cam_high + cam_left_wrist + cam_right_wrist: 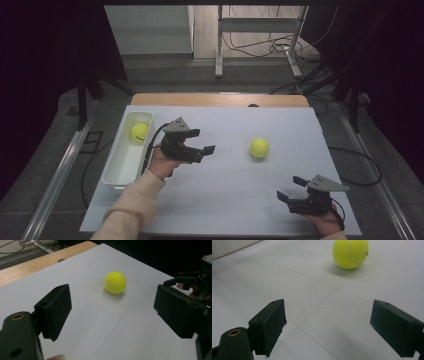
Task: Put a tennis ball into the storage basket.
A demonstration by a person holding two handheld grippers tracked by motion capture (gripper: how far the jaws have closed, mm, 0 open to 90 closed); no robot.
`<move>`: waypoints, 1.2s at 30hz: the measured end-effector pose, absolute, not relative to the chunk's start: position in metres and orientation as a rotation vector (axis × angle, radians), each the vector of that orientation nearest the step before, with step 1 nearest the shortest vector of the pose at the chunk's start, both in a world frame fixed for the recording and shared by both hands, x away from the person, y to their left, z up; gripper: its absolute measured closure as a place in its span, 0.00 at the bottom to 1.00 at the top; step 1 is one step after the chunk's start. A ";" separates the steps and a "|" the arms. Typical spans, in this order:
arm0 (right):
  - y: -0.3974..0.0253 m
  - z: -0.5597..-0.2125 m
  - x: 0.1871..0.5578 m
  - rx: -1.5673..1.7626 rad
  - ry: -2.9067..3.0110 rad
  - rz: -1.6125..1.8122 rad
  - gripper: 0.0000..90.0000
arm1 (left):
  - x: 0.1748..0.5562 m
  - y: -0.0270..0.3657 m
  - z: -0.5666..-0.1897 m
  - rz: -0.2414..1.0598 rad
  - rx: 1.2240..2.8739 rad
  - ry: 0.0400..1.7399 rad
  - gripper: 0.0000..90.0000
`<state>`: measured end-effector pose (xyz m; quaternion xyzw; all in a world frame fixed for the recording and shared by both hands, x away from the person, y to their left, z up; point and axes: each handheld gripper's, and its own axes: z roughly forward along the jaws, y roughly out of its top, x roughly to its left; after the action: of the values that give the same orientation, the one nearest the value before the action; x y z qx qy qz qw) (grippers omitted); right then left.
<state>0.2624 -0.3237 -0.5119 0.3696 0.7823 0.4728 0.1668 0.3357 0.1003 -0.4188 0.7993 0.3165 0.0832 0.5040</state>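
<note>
One yellow tennis ball (pixel 259 147) lies on the white table (pixel 235 200), right of centre. A second yellow ball (pixel 139 132) rests inside the white bin (pixel 116 170) at the left edge. My left gripper (pixel 201 141) hovers between the bin and the loose ball, open and empty, jaws pointing right. In the left gripper view the ball (pixel 115 282) sits ahead, beyond my spread left gripper (pixel 113 312). My right gripper (pixel 291 188) is near the front right corner, open and empty. In the right gripper view the ball (pixel 350 253) lies far ahead of the right gripper (pixel 332 326).
The table's wooden far edge (pixel 220 99) shows beyond the white surface. The other hand's gripper (pixel 197 280) appears at the upper right of the left gripper view. Behind the table stand metal frame legs (pixel 219 45) and loose cables on the floor.
</note>
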 end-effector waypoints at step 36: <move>-0.325 -0.512 0.263 1.053 2.227 1.349 0.15 | 0.358 0.048 -0.455 0.148 2.009 0.736 0.17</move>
<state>0.2627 -0.3248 -0.5120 0.3699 0.7819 0.4736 0.1657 0.3578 0.0479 -0.4546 0.8227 0.3014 0.0605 0.4782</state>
